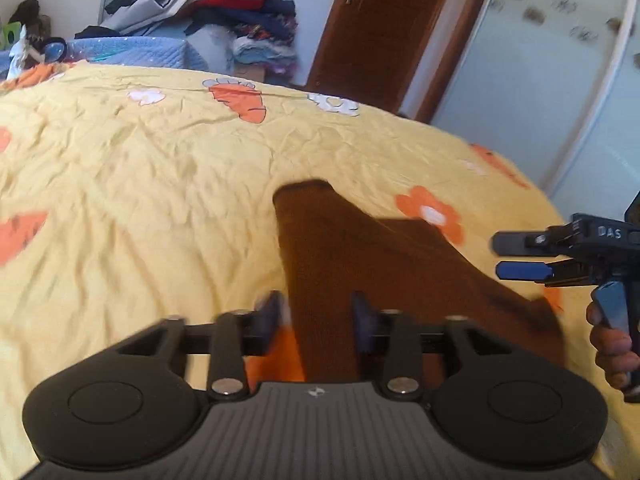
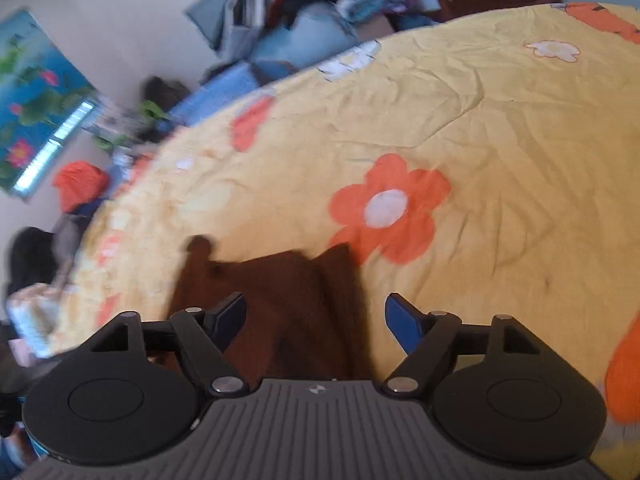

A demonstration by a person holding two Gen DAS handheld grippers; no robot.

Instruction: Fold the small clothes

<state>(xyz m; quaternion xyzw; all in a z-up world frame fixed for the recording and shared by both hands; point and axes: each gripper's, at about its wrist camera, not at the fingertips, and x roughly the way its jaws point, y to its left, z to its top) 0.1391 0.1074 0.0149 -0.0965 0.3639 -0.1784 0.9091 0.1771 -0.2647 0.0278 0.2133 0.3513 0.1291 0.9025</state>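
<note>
A small brown knitted garment (image 1: 360, 252) lies on the yellow bedspread (image 1: 140, 184), one narrow leg or sleeve pointing away from me. My left gripper (image 1: 318, 316) is low over its near part, jaws partly apart with the brown cloth running between them; whether the pads pinch it is unclear because of blur. My right gripper (image 1: 506, 256) shows at the right of the left wrist view, held by a hand, fingers apart. In the right wrist view the right gripper (image 2: 316, 316) is open above the brown garment (image 2: 280, 304).
The bedspread (image 2: 500, 128) has orange carrots and flowers. A pile of clothes (image 1: 224, 4) stands behind the bed, beside a brown door (image 1: 384, 24). A white wardrobe (image 1: 560, 92) is at the right. Clutter (image 2: 80, 184) lies past the bed's left edge.
</note>
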